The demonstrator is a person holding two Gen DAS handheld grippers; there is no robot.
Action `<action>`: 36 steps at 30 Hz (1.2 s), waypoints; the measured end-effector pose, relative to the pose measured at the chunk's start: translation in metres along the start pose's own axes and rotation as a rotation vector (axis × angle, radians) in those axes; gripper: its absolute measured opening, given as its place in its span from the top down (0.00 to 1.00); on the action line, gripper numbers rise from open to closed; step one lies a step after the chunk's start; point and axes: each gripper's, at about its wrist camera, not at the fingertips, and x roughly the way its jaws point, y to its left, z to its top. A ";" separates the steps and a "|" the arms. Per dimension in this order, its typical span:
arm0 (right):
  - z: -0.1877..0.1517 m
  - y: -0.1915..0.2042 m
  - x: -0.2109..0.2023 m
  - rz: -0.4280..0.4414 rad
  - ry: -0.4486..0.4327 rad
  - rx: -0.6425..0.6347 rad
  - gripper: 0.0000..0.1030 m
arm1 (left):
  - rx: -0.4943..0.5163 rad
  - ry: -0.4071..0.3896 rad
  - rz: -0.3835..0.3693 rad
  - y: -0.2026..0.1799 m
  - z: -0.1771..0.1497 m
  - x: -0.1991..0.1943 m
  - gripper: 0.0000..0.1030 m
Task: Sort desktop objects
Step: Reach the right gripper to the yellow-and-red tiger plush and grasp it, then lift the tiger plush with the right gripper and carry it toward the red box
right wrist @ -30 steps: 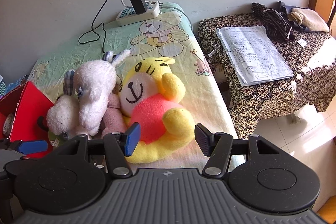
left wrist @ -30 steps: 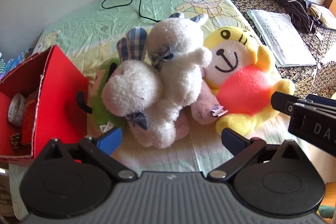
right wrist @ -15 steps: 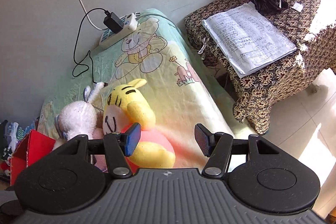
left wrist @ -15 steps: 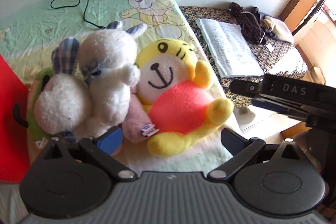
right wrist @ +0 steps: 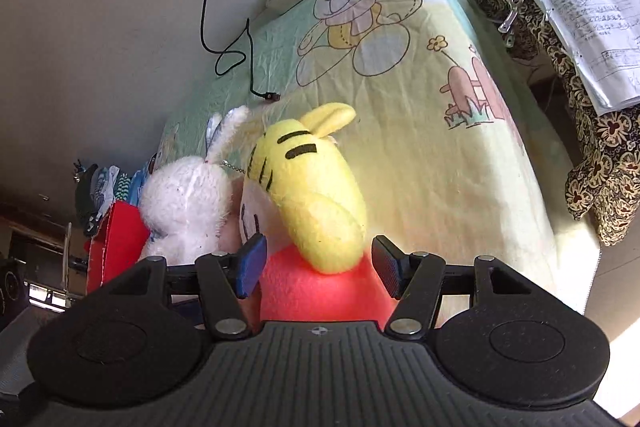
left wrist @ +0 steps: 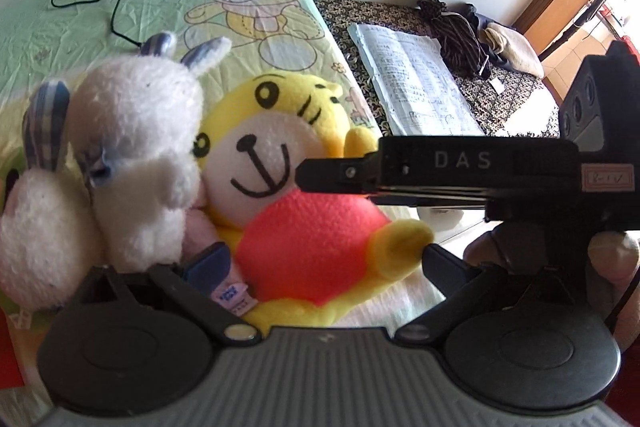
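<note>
The yellow tiger toy (right wrist: 308, 195) lies near the bed's (right wrist: 420, 155) right edge, soft, light and squashy. The right hand-held gripper (right wrist: 318, 269), fingers apart, straddles its arm, the firmest hold; the left hand-held gripper (left wrist: 320, 259) gapes too.

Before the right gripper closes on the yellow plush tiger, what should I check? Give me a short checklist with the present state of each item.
1. Right gripper open: ok, fingers spread wide.
2. Yellow plush tiger between its fingers: ok, the tiger's arm and red belly sit in the gap.
3. Fingers touching the tiger yet: cannot tell.
4. White plush rabbit clear of the grasp: not ok, it leans against the tiger's head.
5. Left gripper out of the way: not ok, it is open and close to the tiger's belly.
6. Charger cable clear of the tiger: ok, it lies apart on the sheet.
</note>
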 end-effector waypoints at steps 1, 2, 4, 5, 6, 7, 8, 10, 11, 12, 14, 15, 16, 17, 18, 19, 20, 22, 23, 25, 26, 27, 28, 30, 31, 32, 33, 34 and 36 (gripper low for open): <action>0.000 -0.002 0.005 0.008 0.013 0.011 0.40 | 0.003 0.005 -0.006 0.000 0.001 0.002 0.01; 0.000 -0.005 0.008 0.026 0.023 0.032 0.40 | 0.006 0.011 -0.009 0.000 0.002 0.005 0.01; -0.001 -0.015 0.012 0.075 0.045 0.096 0.40 | 0.013 0.024 -0.012 0.000 0.003 0.010 0.01; -0.001 -0.018 0.012 0.096 0.050 0.120 0.44 | 0.021 0.031 -0.012 0.000 0.003 0.013 0.01; -0.002 -0.020 0.012 0.111 0.052 0.130 0.46 | 0.030 0.039 -0.012 -0.001 0.003 0.015 0.01; -0.004 -0.020 0.010 0.121 0.052 0.128 0.52 | 0.037 0.045 -0.014 -0.002 0.004 0.017 0.01; -0.004 -0.019 0.008 0.127 0.049 0.121 0.56 | 0.045 0.052 -0.023 -0.004 0.003 0.018 0.01; -0.009 -0.019 0.000 0.135 0.044 0.125 0.60 | 0.063 0.062 -0.031 -0.007 0.003 0.020 0.01; -0.012 -0.020 -0.003 0.130 0.040 0.126 0.61 | 0.080 0.067 -0.032 -0.010 0.002 0.020 0.01; -0.014 -0.020 -0.006 0.123 0.035 0.128 0.62 | 0.097 0.072 -0.034 -0.011 0.001 0.020 0.01; -0.021 -0.021 -0.013 0.114 0.024 0.133 0.63 | 0.118 0.085 -0.040 -0.013 -0.002 0.020 0.01; -0.024 -0.021 -0.016 0.108 0.019 0.134 0.64 | 0.126 0.092 -0.048 -0.013 -0.003 0.019 0.01; -0.028 -0.021 -0.021 0.105 0.014 0.135 0.64 | 0.133 0.097 -0.056 -0.014 -0.005 0.018 0.01; -0.030 -0.023 -0.025 0.097 0.009 0.139 0.64 | 0.138 0.103 -0.062 -0.014 -0.006 0.017 0.01; -0.034 -0.024 -0.029 0.090 0.004 0.147 0.64 | 0.144 0.112 -0.070 -0.014 -0.008 0.016 0.01; -0.037 -0.026 -0.032 0.082 0.000 0.155 0.64 | 0.147 0.119 -0.078 -0.015 -0.009 0.016 0.01; -0.041 -0.028 -0.037 0.070 -0.005 0.165 0.65 | 0.150 0.129 -0.088 -0.016 -0.011 0.016 0.01; -0.048 -0.031 -0.045 0.047 -0.013 0.174 0.65 | 0.156 0.148 -0.104 -0.017 -0.015 0.017 0.01; -0.052 -0.032 -0.050 0.035 -0.019 0.179 0.65 | 0.161 0.157 -0.102 -0.018 -0.017 0.020 0.01; -0.059 -0.034 -0.057 0.020 -0.028 0.188 0.65 | 0.165 0.176 -0.109 -0.020 -0.021 0.025 0.01; -0.063 -0.035 -0.060 0.002 -0.035 0.189 0.65 | 0.164 0.194 -0.127 -0.021 -0.023 0.029 0.01; -0.067 -0.036 -0.063 -0.007 -0.040 0.194 0.65 | 0.163 0.207 -0.139 -0.022 -0.025 0.031 0.01; -0.070 -0.038 -0.065 -0.011 -0.044 0.202 0.65 | 0.166 0.218 -0.144 -0.024 -0.028 0.033 0.01; -0.077 -0.039 -0.070 -0.018 -0.052 0.210 0.66 | 0.187 0.229 -0.169 -0.031 -0.033 0.034 0.03; -0.080 -0.038 -0.073 -0.025 -0.055 0.209 0.66 | 0.201 0.232 -0.184 -0.033 -0.036 0.031 0.05; -0.084 -0.036 -0.075 -0.032 -0.057 0.206 0.66 | 0.218 0.234 -0.196 -0.036 -0.040 0.029 0.05; -0.087 -0.034 -0.079 -0.039 -0.060 0.203 0.66 | 0.233 0.235 -0.201 -0.040 -0.044 0.027 0.06; -0.090 -0.033 -0.082 -0.046 -0.063 0.200 0.66 | 0.248 0.235 -0.206 -0.046 -0.046 0.028 0.06; -0.097 -0.028 -0.089 -0.067 -0.066 0.189 0.66 | 0.274 0.240 -0.223 -0.050 -0.053 0.025 0.07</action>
